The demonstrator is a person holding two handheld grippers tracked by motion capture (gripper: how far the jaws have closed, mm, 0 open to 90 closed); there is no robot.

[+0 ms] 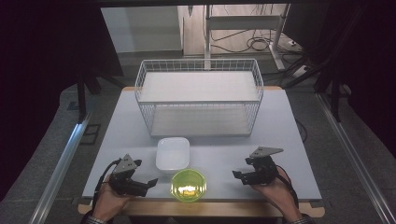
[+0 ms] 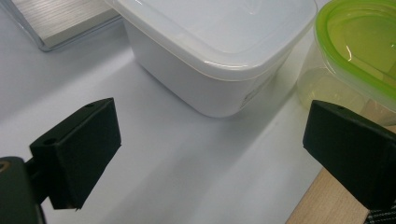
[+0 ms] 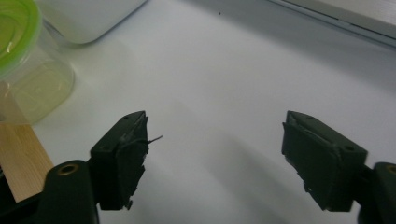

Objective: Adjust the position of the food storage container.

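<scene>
Sitting closest to the lens in the high view, at the counter's [image 1: 280,121] near edge: green-lidded container [image 1: 188,185], flanked by the left hand-held gripper [image 1: 150,183] and the right hand-held gripper [image 1: 238,176], both pointing inward at it, both with jaws standing apart and gripping nothing. Resting just behind the green one, touching or nearly so: white lidded container [image 1: 173,155], long axis running away from the person. Standing farther back, well apart: wire basket [image 1: 200,95], holding nothing visible. Judging by the gap, left hand-held gripper lying nearer to both containers than the right. Looking along the left hand-held gripper [image 2: 210,144] in its own view: jaws spread wide, white lidded container [image 2: 219,51] lying straight ahead and close, green-lidded container [image 2: 355,60] off to the right by the counter's wooden lip, lid on, something pale and yellowish showing dimly through its clear wall, contents not identifiable. Looking along the right hand-held gripper [image 3: 215,154] in its view: jaws parted over bare counter [image 3: 233,70], green-lidded container [image 3: 28,70] lying up and to the left, well apart; reaching it likely calling for a swing leftward.
</scene>
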